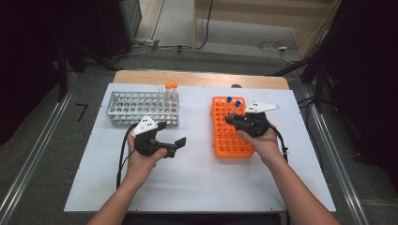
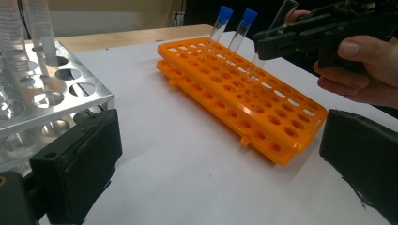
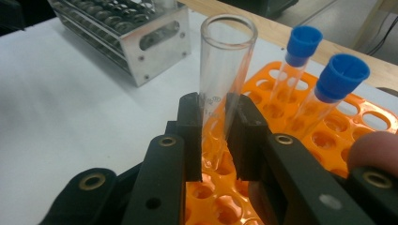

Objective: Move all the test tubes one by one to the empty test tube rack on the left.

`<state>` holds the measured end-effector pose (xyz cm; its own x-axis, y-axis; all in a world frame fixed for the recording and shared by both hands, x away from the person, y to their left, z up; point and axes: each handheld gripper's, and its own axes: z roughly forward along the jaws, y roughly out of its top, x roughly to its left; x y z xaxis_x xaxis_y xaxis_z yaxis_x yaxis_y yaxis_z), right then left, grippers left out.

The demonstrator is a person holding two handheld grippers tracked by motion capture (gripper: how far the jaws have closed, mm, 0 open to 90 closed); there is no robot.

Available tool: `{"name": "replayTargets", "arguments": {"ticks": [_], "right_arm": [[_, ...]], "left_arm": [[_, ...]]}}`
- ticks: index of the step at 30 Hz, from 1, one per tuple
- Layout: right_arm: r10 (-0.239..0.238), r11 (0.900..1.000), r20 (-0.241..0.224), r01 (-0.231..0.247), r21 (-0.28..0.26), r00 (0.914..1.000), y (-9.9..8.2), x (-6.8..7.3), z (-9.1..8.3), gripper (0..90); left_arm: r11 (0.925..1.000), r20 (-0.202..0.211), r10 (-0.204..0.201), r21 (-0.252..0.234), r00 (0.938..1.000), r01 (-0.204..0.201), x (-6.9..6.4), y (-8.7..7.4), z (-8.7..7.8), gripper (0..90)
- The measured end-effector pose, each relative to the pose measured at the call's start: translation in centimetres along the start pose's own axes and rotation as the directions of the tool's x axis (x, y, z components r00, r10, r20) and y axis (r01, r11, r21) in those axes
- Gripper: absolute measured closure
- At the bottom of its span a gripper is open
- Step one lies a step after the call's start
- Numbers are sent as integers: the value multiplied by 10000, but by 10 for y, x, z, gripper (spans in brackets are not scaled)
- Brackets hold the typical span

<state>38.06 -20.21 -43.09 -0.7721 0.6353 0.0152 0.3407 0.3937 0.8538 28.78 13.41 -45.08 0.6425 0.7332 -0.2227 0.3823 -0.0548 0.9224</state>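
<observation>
Shiny metal rack (image 1: 143, 108), glossy orange plastic rack (image 1: 228, 133), matt white tabletop (image 1: 197, 178).

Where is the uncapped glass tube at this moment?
The uncapped tube is clamped in the right tongs over the orange rack, just beside the two blue-capped tubes.

From my high view, the counter (image 1: 197, 183) has a white top with a wooden edge (image 1: 202, 78) along its far side. It stands on grey carpeted floor (image 1: 37, 154). Metal rails (image 1: 33, 159) run along both sides. Cables (image 1: 274, 47) lie on the floor beyond, near a pale wooden frame (image 1: 263, 18). Dark curtains (image 1: 28, 56) close off left and right.
</observation>
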Motion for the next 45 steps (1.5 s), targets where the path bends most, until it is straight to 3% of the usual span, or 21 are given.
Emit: {"name": "replayTargets", "arguments": {"ticks": [13,19,23,27,34,38,45], "right_arm": [[-122,9996,-683,104,-267,9976,-4,30,-20,740],[-443,9990,-1075,428,-157,9932,-7,45,-18,740],[-456,9989,-1487,438,-153,9878,-10,53,-15,739],[-505,9986,-1615,529,100,9856,-14,62,-10,739],[-722,9966,-2106,788,232,9749,-15,81,-4,739],[-865,9950,-2258,953,282,9703,-16,91,-2,739],[-1051,9919,-2538,1195,422,9615,-17,101,3,739]], "left_arm": [[9994,204,318,-120,9993,-316,-13,5,0,0],[9987,306,496,-113,9983,-493,-19,7,1,0],[9977,443,663,-163,9968,-657,-24,8,1,0],[9972,629,733,-209,9953,-721,-29,10,1,11],[9950,1037,992,-185,9897,-978,-40,11,4,60],[9932,1309,1151,-345,9847,-1115,-43,10,3,152],[9907,2137,1359,-391,9674,-1305,-47,9,6,415]]}}
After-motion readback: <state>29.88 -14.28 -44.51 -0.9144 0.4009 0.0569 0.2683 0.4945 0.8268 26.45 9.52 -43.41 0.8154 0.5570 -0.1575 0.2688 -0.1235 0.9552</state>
